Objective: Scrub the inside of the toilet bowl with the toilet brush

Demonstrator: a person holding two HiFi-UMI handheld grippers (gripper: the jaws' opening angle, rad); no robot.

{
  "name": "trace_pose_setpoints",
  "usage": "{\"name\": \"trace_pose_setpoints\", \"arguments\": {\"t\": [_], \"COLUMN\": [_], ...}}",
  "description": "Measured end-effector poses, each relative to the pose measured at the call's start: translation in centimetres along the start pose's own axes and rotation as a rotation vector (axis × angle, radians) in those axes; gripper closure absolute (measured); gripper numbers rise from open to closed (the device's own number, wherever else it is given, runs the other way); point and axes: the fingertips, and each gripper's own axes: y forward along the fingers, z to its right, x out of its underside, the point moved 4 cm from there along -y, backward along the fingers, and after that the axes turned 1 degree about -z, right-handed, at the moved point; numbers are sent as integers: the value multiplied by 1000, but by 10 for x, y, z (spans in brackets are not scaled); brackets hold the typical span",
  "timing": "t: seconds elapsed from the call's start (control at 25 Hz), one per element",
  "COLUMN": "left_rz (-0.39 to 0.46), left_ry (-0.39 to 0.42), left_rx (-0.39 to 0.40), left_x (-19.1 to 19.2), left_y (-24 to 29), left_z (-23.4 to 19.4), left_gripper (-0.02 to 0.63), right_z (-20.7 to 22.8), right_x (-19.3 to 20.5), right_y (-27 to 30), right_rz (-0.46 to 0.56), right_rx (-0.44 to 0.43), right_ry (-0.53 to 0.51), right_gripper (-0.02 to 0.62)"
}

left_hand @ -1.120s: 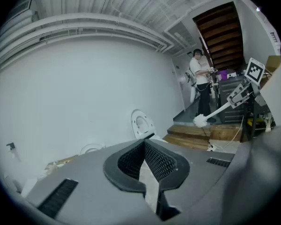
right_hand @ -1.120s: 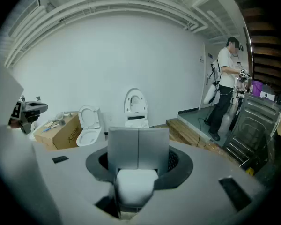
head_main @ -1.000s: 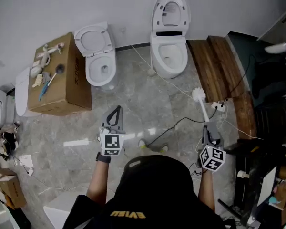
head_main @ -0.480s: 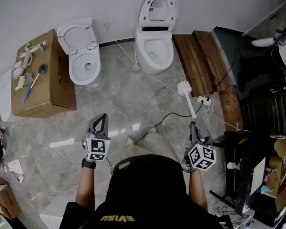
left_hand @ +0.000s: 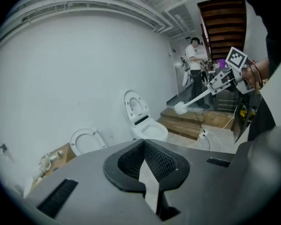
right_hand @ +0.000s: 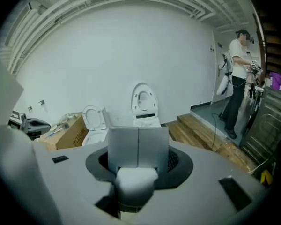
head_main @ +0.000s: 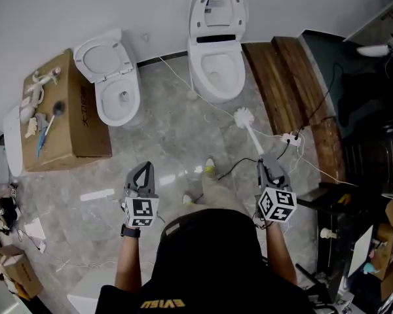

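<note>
A white toilet (head_main: 216, 70) with its lid up stands against the far wall, its bowl open. My right gripper (head_main: 262, 167) is shut on the handle of the white toilet brush (head_main: 243, 117). The bristle head points toward the toilet, still over the floor short of the bowl. In the right gripper view the handle (right_hand: 137, 146) fills the jaws, with the toilet (right_hand: 145, 112) beyond. My left gripper (head_main: 145, 167) hangs over the floor at left, shut on nothing. The left gripper view shows its tips meeting (left_hand: 143, 143), with the brush (left_hand: 181, 108) off to the right.
A second toilet (head_main: 116, 87) stands left of the first, beside a cardboard box (head_main: 85, 126) with small items on top. A wooden platform (head_main: 295, 90) lies right of the toilet. Cables and a power strip (head_main: 290, 137) cross the floor. Another person (right_hand: 238, 78) stands at far right.
The person has stepped forward. The brush head has come a little closer to the right-hand toilet. Both grippers keep their states.
</note>
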Motion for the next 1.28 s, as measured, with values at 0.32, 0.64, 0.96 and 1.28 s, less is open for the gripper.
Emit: {"name": "trace_pose_setpoints", "arguments": {"t": [0.32,0.64,0.96,1.28], "left_rz": [-31,-19,-24,-13], "left_ry": [-30,5,-9,-7], "left_rx": [-73,-59,-3,98], "left_x": [-87,-157,-172,-187], "left_y": [77,147,206,299], "left_z": [-27,-13,-19,-57], "left_gripper": [588,588,589,588], "right_z": [46,85,89,79], "right_x": [-59,-99,-118,-144], "right_y": [126,207,245,281], "right_rz": [-69,-118,-141,-189], "right_rx": [-100,-154,-146,-78], "right_ry": [-3,-62,-73,-83], "right_gripper": [433,433,433,433]}}
